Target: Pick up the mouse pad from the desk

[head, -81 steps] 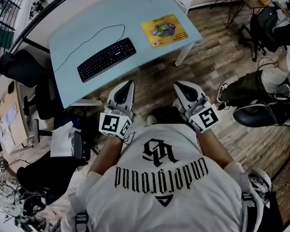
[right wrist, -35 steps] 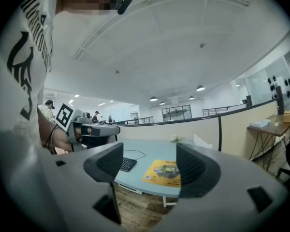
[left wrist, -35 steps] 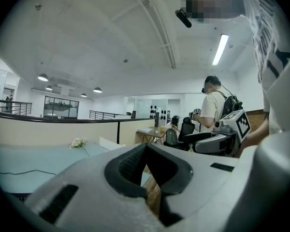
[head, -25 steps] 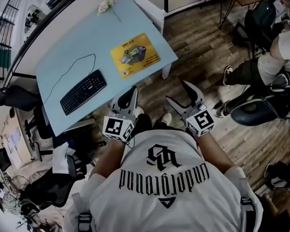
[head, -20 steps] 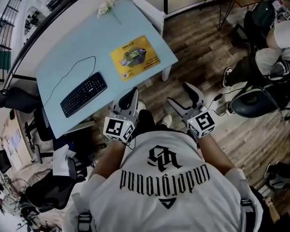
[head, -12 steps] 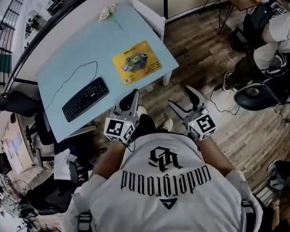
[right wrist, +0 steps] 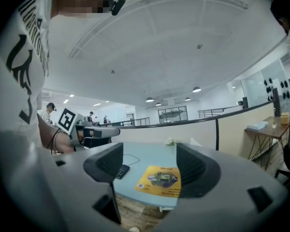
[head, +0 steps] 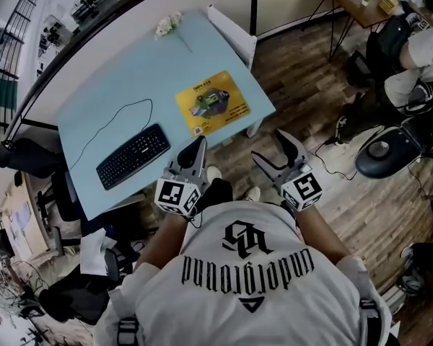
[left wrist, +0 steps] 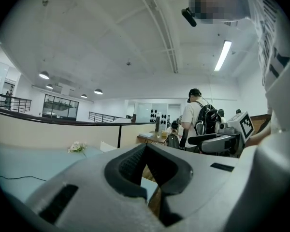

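Lying flat: yellow rectangular mouse pad [head: 213, 101], on the pale blue surface [head: 130, 71], by its front right corner.
Left gripper [head: 198, 144]: jaws together, empty, near the surface's front edge; pad ahead, untouched.
Right gripper [head: 268, 147]: jaws apart, empty, over the wooden floor [head: 310, 92]; pad ahead-left, well apart.
Black keyboard [head: 133, 156]: left of the pad.

Person's stepped closer: desk [head: 202, 56] edge now by the left gripper [head: 199, 144], mouse pad [head: 213, 112] just at its 12 o'clock (prev. well apart).
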### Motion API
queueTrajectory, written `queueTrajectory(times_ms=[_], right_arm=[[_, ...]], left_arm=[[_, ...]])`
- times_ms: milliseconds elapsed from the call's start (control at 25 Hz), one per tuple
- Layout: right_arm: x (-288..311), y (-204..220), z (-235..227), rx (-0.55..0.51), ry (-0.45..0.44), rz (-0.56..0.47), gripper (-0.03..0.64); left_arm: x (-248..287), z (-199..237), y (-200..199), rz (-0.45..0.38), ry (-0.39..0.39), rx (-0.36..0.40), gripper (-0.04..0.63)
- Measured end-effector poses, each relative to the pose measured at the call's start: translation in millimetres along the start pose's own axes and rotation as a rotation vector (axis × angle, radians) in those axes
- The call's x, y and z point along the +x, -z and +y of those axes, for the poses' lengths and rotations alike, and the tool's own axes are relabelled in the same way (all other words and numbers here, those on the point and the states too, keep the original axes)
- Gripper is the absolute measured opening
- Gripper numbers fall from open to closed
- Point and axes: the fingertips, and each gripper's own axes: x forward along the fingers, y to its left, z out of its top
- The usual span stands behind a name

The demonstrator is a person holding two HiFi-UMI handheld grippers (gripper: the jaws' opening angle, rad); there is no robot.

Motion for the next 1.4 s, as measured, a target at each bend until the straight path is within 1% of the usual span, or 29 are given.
queueTrajectory(times_ms=[200,360,520,680,960,1240,1400], right_arm=[[42,-8,3,-0.008,-0.004,0.002,0.331],[84,-18,10,-0.021,-0.015,-0.002,0.331],[129,-33,21,-0.036,-0.019,-0.015,0.331],[166,-40,33,-0.048,-0.029,-0.025,0.331],[199,-46,52,-0.049,-0.027,-0.017,0.331],[219,-45,62,-0.058,-0.047,0.005,0.331],[223,-35,63,-0.033,-0.053,0.026,0.331]], left_arm=[[3,40,-4,-0.011,-0.003,-0.003,0.008],[4,79,-17,-0.03,-0.003,0.008,0.008],[-2,124,-32,-0.049,-0.008,0.022,0.008],[-9,158,-37,-0.059,-0.009,0.024,0.008],[-21,189,-42,-0.068,0.004,0.024,0.008],[-27,208,-34,-0.057,-0.008,0.0,0.008],[-29,216,-31,-0.056,-0.033,0.0,0.008]])
